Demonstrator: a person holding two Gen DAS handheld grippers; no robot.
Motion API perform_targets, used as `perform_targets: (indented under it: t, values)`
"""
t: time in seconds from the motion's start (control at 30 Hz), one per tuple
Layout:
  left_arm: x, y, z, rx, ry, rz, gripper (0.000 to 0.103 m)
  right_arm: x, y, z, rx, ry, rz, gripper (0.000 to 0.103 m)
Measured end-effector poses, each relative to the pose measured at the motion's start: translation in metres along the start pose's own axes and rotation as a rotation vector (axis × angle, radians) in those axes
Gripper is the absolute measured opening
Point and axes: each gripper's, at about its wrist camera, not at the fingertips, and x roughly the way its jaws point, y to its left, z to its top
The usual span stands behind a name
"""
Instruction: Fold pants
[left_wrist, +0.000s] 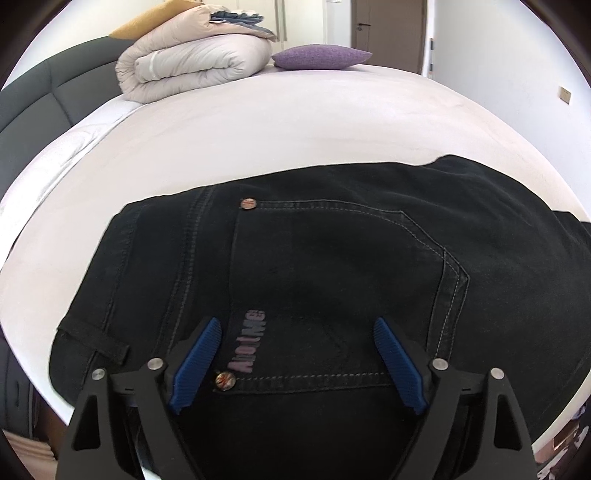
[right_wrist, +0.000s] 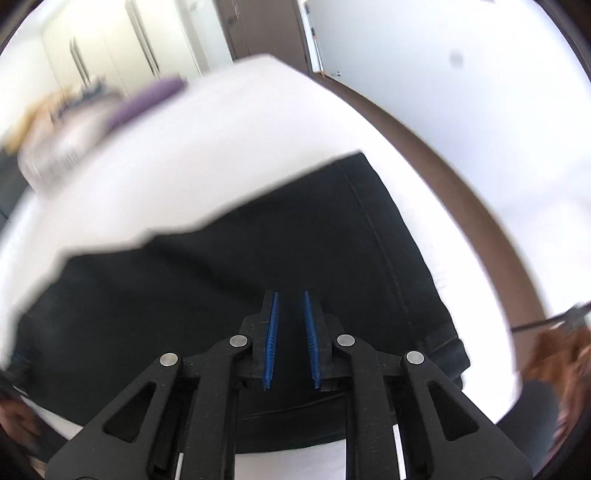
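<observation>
Black jeans (left_wrist: 332, 258) lie flat on a white bed (left_wrist: 258, 122), back pocket side up, with pale stitching and a small logo label (left_wrist: 245, 341). My left gripper (left_wrist: 297, 325) hovers over the pocket area, jaws wide open and empty. In the right wrist view the jeans (right_wrist: 221, 280) show as a dark folded slab with a side seam running toward the hem at the right. My right gripper (right_wrist: 291, 299) is above the cloth, its blue pads (right_wrist: 272, 332) a narrow gap apart with nothing between them. This view is motion-blurred.
A rolled pale duvet (left_wrist: 192, 62), a purple cushion (left_wrist: 321, 57) and a yellow pillow (left_wrist: 155, 18) sit at the far end of the bed. A dark padded headboard (left_wrist: 44, 92) runs along the left. The bed's right edge meets a brown floor (right_wrist: 461, 184).
</observation>
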Motion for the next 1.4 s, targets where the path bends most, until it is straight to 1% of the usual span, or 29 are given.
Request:
perform_targets:
  t: [0.03, 0.1, 0.13, 0.2, 0.3, 0.33, 0.37, 0.43, 0.47, 0.5, 0.53, 0.57, 0.6, 0.63, 0.7, 0.73, 0.77, 0.8, 0.87, 0.93, 0.97, 1.03, 1.07, 1.13, 1.23, 1.3, 1.33, 1.37, 1.4]
  values:
    - [-0.007, -0.001, 0.001, -0.025, -0.009, -0.002, 0.071, -0.005, 0.009, 0.000, 0.022, -0.006, 0.095, 0.015]
    - [-0.025, -0.009, 0.005, -0.054, -0.056, -0.059, 0.069, -0.005, 0.046, -0.005, -0.010, 0.004, 0.246, 0.015]
    - [-0.036, -0.018, 0.011, -0.061, -0.096, -0.089, 0.070, 0.001, 0.070, -0.009, -0.033, 0.032, 0.354, 0.015]
    - [-0.047, -0.038, 0.023, -0.063, -0.135, -0.158, 0.070, 0.023, 0.117, -0.018, -0.060, 0.129, 0.504, 0.015]
    - [-0.032, -0.074, 0.044, -0.044, -0.107, -0.271, 0.070, 0.063, 0.186, -0.033, -0.093, 0.219, 0.606, 0.015]
    - [-0.020, -0.085, 0.048, -0.034, -0.086, -0.276, 0.070, 0.080, 0.200, -0.041, -0.087, 0.255, 0.621, 0.015]
    - [-0.006, -0.094, 0.051, -0.025, -0.054, -0.273, 0.070, 0.096, 0.204, -0.047, -0.055, 0.293, 0.608, 0.015]
    - [0.022, -0.103, 0.050, -0.013, 0.025, -0.269, 0.060, 0.143, 0.200, -0.053, 0.052, 0.383, 0.557, 0.015]
    - [0.033, -0.105, 0.046, -0.004, 0.050, -0.259, 0.058, 0.156, 0.197, -0.046, 0.093, 0.388, 0.520, 0.014]
    - [0.037, -0.107, 0.043, 0.006, 0.044, -0.262, 0.059, 0.164, 0.180, -0.046, 0.133, 0.378, 0.494, 0.006]
    - [0.037, -0.106, 0.039, 0.016, 0.023, -0.272, 0.059, 0.174, 0.159, -0.046, 0.204, 0.368, 0.516, 0.000]
    - [0.036, -0.104, 0.037, 0.019, 0.018, -0.281, 0.059, 0.179, 0.137, -0.046, 0.271, 0.350, 0.532, 0.000]
    - [0.035, -0.103, 0.035, 0.023, 0.016, -0.285, 0.059, 0.179, 0.113, -0.046, 0.323, 0.314, 0.525, 0.000]
    - [0.033, -0.102, 0.031, 0.034, 0.013, -0.285, 0.059, 0.170, 0.087, -0.040, 0.361, 0.278, 0.505, 0.000]
    - [0.034, -0.099, 0.029, 0.056, 0.004, -0.286, 0.059, 0.152, 0.046, -0.041, 0.455, 0.219, 0.456, 0.000]
    - [0.034, -0.101, 0.027, 0.061, -0.002, -0.286, 0.059, 0.137, 0.014, -0.036, 0.487, 0.198, 0.435, 0.000]
    - [0.032, -0.101, 0.025, 0.065, -0.007, -0.281, 0.059, 0.128, -0.006, -0.038, 0.510, 0.176, 0.416, 0.000]
    - [0.027, -0.093, 0.017, 0.070, -0.014, -0.275, 0.059, 0.116, -0.020, -0.042, 0.523, 0.154, 0.396, 0.000]
    - [0.022, -0.093, 0.010, 0.079, -0.030, -0.261, 0.059, 0.093, -0.047, -0.052, 0.534, 0.097, 0.367, 0.000]
    - [0.018, -0.088, 0.004, 0.073, -0.047, -0.256, 0.059, 0.082, -0.064, -0.065, 0.573, 0.058, 0.381, 0.000]
    - [0.016, -0.085, 0.000, 0.064, -0.053, -0.257, 0.059, 0.077, -0.068, -0.069, 0.575, 0.043, 0.379, 0.000]
    - [0.013, -0.080, -0.007, 0.037, -0.070, -0.262, 0.059, 0.066, -0.071, -0.076, 0.550, -0.006, 0.325, 0.000]
    - [0.012, -0.077, -0.011, 0.028, -0.078, -0.263, 0.059, 0.062, -0.074, -0.080, 0.555, -0.024, 0.324, 0.000]
    - [0.009, -0.077, -0.014, 0.033, -0.093, -0.250, 0.059, 0.059, -0.077, -0.086, 0.566, -0.026, 0.334, 0.000]
    - [0.002, -0.077, -0.023, 0.030, -0.106, -0.237, 0.059, 0.040, -0.070, -0.089, 0.508, -0.053, 0.228, 0.000]
    - [-0.001, -0.075, -0.027, 0.019, -0.105, -0.240, 0.059, 0.025, -0.074, -0.093, 0.539, -0.059, 0.212, 0.000]
    - [-0.004, -0.075, -0.026, 0.015, -0.103, -0.237, 0.059, 0.020, -0.074, -0.092, 0.554, -0.063, 0.187, 0.000]
    - [-0.006, -0.075, -0.025, 0.009, -0.097, -0.234, 0.059, 0.011, -0.070, -0.088, 0.550, -0.087, 0.150, 0.001]
    - [-0.009, -0.074, -0.023, -0.001, -0.091, -0.234, 0.059, -0.009, -0.076, -0.079, 0.534, -0.118, 0.146, 0.004]
